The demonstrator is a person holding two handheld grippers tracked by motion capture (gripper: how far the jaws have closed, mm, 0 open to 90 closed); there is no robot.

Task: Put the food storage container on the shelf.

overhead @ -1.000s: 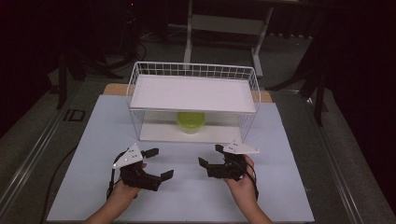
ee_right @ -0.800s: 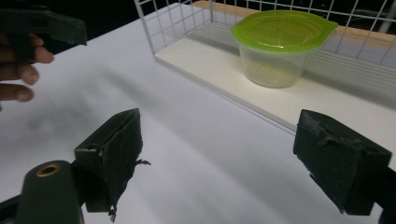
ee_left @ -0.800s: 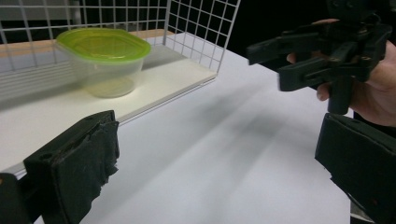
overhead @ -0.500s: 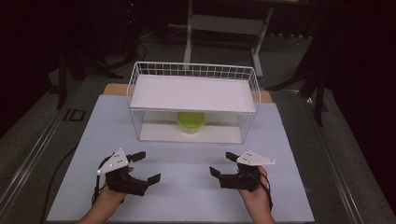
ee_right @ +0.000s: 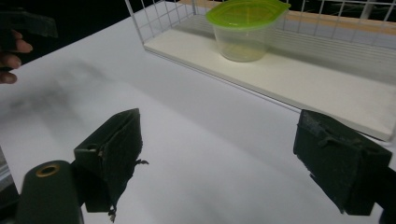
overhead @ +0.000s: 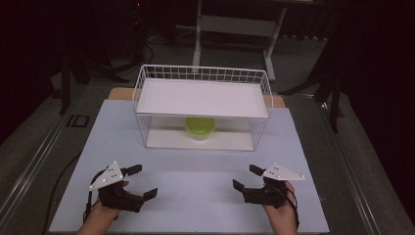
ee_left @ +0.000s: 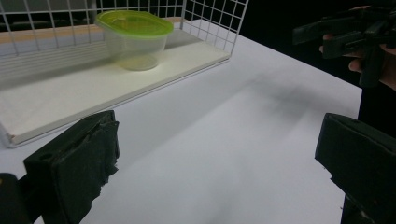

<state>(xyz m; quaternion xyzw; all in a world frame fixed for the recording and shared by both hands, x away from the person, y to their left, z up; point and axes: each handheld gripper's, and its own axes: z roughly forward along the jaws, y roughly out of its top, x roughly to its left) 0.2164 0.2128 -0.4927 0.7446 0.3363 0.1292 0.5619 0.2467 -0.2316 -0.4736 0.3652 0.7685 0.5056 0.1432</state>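
A clear tub with a lime-green lid (overhead: 200,126) stands on the lower white board of a white wire rack (overhead: 140,92). It lies ahead of both grippers, seen in the left gripper view as the tub (ee_left: 134,37) and in the right gripper view as the tub (ee_right: 247,28). My left gripper (overhead: 144,181) rests open low over the white table at the near left, nothing between its jaws. My right gripper (overhead: 246,177) is open at the near right, likewise holding nothing. Both point inward and toward the rack, well short of it.
A white board (overhead: 202,98) covers the rack's top, so the tub sits under it behind the open front. The white table sheet (overhead: 195,166) spreads between grippers and rack. Dark floor and a stand's legs (overhead: 198,34) lie beyond the table.
Both hands have drawn back toward the near edge and apart, the left gripper going left and the right gripper going right. Both stayed open.
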